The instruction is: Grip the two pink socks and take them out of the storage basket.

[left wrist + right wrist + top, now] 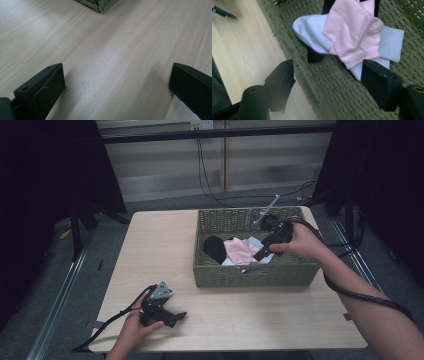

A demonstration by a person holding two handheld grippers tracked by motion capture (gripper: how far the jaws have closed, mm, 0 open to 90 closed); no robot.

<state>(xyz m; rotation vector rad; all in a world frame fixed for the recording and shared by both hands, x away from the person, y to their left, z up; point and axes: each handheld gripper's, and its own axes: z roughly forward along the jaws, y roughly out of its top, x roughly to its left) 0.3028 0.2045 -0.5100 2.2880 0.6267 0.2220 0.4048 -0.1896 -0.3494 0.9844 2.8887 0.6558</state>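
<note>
Basket: rectangular olive-green woven basket [255, 275] stands on the far right part of the pale wooden worktop [165, 250].
Socks: soft pink sock [354, 35] lies on top of a white ribbed sock [314, 32] and a black sock [215, 247], all heaped inside the basket.
Right hand-held gripper: right hand-held gripper [328, 75] hangs over the basket's right half, jaws spread apart, grasping nothing, just above the socks.
Left hand-held gripper: left hand-held gripper [117, 77] rests low over bare worktop near the front left edge, jaws spread wide, well apart from the basket.
</note>
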